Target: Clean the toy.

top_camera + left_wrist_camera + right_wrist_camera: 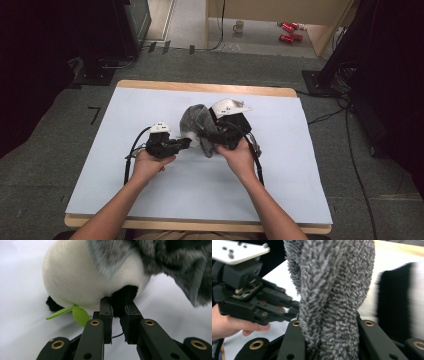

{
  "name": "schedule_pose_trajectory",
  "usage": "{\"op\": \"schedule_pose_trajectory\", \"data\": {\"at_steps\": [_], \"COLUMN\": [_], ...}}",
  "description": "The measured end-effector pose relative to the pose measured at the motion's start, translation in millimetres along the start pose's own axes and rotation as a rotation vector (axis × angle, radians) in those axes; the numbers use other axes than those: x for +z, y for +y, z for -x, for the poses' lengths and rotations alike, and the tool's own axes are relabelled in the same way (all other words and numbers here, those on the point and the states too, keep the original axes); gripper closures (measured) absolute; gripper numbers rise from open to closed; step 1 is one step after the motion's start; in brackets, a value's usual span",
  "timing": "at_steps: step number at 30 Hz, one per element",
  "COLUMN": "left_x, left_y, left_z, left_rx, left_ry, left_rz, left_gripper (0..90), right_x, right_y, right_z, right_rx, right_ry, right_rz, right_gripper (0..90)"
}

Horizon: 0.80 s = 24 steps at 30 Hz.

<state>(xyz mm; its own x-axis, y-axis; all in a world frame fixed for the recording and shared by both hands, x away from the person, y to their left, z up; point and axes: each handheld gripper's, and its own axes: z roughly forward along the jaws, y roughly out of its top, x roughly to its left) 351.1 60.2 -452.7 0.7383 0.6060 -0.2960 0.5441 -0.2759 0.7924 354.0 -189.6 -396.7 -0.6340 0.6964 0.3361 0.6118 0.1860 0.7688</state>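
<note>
A plush toy with grey fur, a white belly and black feet lies at the middle of the white-covered table. My left gripper is shut on one black foot, beside a green tag; in the high view this gripper sits at the toy's left. My right gripper is shut on a thick fold of the grey fur, and from above it is at the toy's right side. The left gripper also appears in the right gripper view.
The table's wooden edge runs along the far side. Cables trail from both grippers over the sheet. Beyond the table, a mug and red cans sit on the floor, with dark stands at left and right.
</note>
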Motion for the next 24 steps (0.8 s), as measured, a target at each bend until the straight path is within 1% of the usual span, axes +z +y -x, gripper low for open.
{"op": "schedule_pose_trajectory", "data": {"at_steps": [2, 3, 4, 5, 6, 7, 8, 9, 11, 12, 13, 14, 15, 17, 18, 19, 20, 21, 22, 24], "left_x": [-1.9, -3.6, -5.7, -7.3, -8.5, -9.3, -10.7, -11.4, -12.5, -12.9, -13.0, -12.6, -12.1, -10.8, -10.3, -10.0, -10.1, -10.2, -10.1, -9.9], "left_y": [-0.3, -0.6, -0.7, -0.4, 0.5, 1.1, 1.8, 1.9, 1.6, 1.3, 1.0, -0.1, -0.6, -1.5, -1.9, -2.4, -3.0, -3.6, -4.3, -5.1], "left_z": [-1.0, -2.1, -3.7, -4.0, -3.7, -3.0, -1.7, -1.1, -1.4, -2.7, -3.4, -3.9, -3.7, -3.1, -2.9, -3.2, -3.8, -4.4, -5.2, -5.9], "left_rx": [-0.003, -0.003, -0.003, -0.003, 0.004, 0.006, 0.016, 0.018, 0.012, 0.009, 0.008, 0.014, 0.022, 0.023, 0.025, 0.026, 0.025, 0.021, 0.019, 0.019], "left_ry": [0.003, 0.006, -0.002, -0.003, -0.005, -0.006, -0.009, -0.011, -0.012, -0.015, -0.019, -0.029, -0.028, -0.033, -0.031, -0.028, -0.029, -0.028, -0.029, -0.035], "left_rz": [0.0, -0.003, -0.002, 0.002, 0.004, 0.003, 0.005, 0.008, 0.009, 0.007, 0.006, 0.004, 0.004, 0.01, 0.016, 0.022, 0.026, 0.03, 0.034, 0.049], "left_gripper": [80.8, 80.8, 80.8, 80.7, 80.7, 80.8, 80.8, 80.8, 81.0, 81.0, 81.0, 81.0, 80.9, 80.8, 80.7, 80.5, 80.0, 79.4, 78.3, 73.5], "right_x": [-6.0, -9.5, -13.4, -17.4, -21.7, -26.3, -30.0, -36.9, -48.8, -55.0, -60.7, -64.7, -70.4, -70.4, -64.9, -59.8, -49.5, -41.0, -34.5, -31.2], "right_y": [1.0, 1.2, 1.1, 0.5, -0.5, -0.6, 0.3, 3.1, 8.3, 10.5, 12.4, 13.7, 16.2, 18.4, 19.9, 20.3, 19.9, 18.8, 16.8, 12.9], "right_z": [8.2, 13.0, 18.4, 25.3, 31.5, 35.2, 36.7, 37.4, 36.4, 35.6, 34.9, 34.2, 31.7, 26.5, 20.8, 18.0, 14.8, 15.1, 17.4, 25.8], "right_rx": [0.016, 0.024, 0.031, 0.039, 0.062, 0.073, 0.069, 0.057, 0.025, 0.019, 0.013, 0.015, 0.029, 0.019, 0.0, -0.015, -0.031, -0.043, -0.052, -0.038], "right_ry": [-0.018, -0.038, -0.072, -0.071, -0.058, -0.062, -0.076, -0.115, -0.213, -0.252, -0.277, -0.278, -0.24, -0.191, -0.173, -0.168, -0.172, -0.184, -0.202, -0.206], "right_rz": [0.01, 0.014, 0.015, 0.013, 0.027, 0.042, 0.048, 0.057, 0.081, 0.094, 0.113, 0.13, 0.172, 0.198, 0.192, 0.177, 0.142, 0.109, 0.09, 0.109], "right_gripper": [71.0, 71.0, 71.1, 71.1, 71.1, 71.2, 71.2, 71.2, 71.2, 71.3, 71.3, 71.2, 71.1, 71.0, 70.9, 70.9, 70.8, 70.9, 71.0, 71.2]}}
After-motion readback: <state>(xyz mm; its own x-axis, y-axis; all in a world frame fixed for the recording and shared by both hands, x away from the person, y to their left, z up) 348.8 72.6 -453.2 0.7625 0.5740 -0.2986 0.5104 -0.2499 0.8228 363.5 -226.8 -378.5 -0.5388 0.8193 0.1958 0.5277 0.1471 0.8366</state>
